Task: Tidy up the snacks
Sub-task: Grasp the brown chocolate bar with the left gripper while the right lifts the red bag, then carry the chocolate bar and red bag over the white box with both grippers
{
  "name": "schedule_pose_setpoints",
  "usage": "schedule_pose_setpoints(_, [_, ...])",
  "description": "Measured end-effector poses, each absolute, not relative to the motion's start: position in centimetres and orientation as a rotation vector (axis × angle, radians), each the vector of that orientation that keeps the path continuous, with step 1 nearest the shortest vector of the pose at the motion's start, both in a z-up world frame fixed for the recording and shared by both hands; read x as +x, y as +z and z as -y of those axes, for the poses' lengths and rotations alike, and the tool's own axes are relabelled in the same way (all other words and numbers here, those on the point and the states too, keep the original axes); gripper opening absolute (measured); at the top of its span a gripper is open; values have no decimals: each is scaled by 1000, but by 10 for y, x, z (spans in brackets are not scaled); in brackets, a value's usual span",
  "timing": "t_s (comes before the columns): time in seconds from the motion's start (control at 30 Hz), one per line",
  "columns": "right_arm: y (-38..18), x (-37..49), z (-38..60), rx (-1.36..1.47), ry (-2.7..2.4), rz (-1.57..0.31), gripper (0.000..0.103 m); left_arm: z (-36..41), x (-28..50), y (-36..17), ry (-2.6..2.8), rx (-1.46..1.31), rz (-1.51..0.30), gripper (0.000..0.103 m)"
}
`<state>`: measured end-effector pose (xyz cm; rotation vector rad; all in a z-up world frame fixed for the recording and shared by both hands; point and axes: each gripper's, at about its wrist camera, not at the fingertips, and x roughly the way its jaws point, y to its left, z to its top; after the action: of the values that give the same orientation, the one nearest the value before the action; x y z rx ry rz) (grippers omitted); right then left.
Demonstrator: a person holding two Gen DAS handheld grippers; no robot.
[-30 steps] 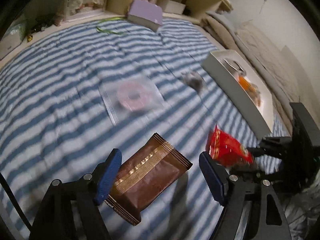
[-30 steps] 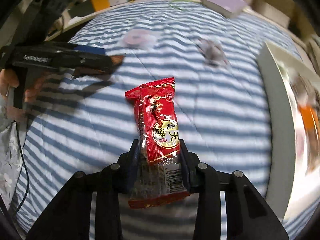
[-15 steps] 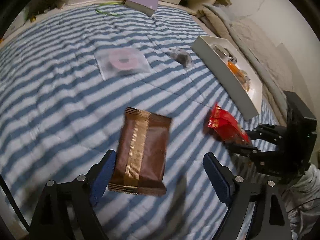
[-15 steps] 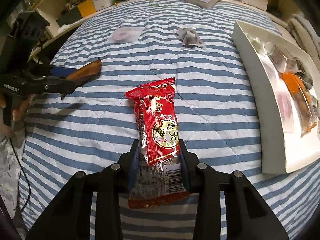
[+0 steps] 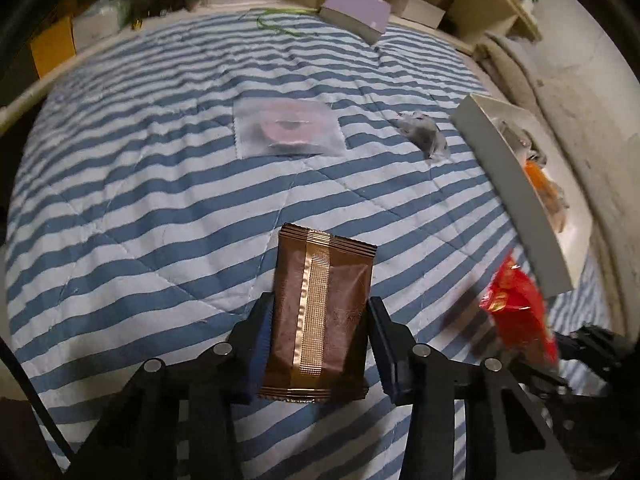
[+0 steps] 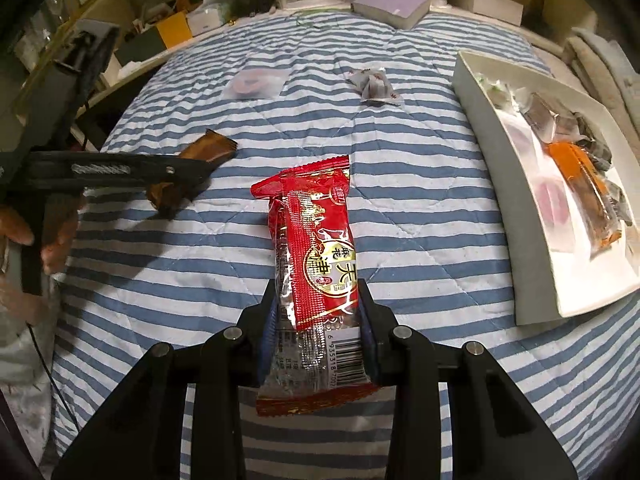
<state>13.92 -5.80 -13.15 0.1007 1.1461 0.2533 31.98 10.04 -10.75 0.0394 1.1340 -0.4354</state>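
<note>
Left wrist view, my left gripper [image 5: 320, 330], jaws just closed, pinching the brown snack packet [image 5: 320, 312] above the striped quilt [image 5: 160, 200], right wrist view, my right gripper [image 6: 318, 320] clamped on the red snack packet [image 6: 316, 264], white tray [image 6: 496, 184] along the quilt's right edge.

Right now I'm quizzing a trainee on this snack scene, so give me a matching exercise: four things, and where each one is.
Things:
1. brown packet
2. red packet
3. orange snack
4. pink ring snack

Places:
A. in the white tray
B. in the left gripper
C. loose on the striped quilt
D. in the right gripper

Pairs: 1-B, 2-D, 3-A, 4-C
</note>
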Motion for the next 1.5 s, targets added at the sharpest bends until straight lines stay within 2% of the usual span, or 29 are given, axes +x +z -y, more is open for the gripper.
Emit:
schedule_pose_setpoints(0.07, [-127,137,60,107,247,-1137,35,-91,311,-105,-424,53,-1109,39])
schedule_pose_setpoints(0.5, [-78,139,96,125,208,-1022,35,-81,254,-40,-426,-98,-927,38])
schedule_pose_setpoints(0.83, [-41,154,151,124,182,-986,35,-68,226,-5,-460,-185,-868,38])
schedule_pose_setpoints(1.1, [-17,168,211,78,136,-957,35,-26,224,0,-497,-212,-871,38])
schedule_pose_setpoints(1.5, [-11,192,307,38,16,-944,35,85,254,-21,-675,-160,-972,38])
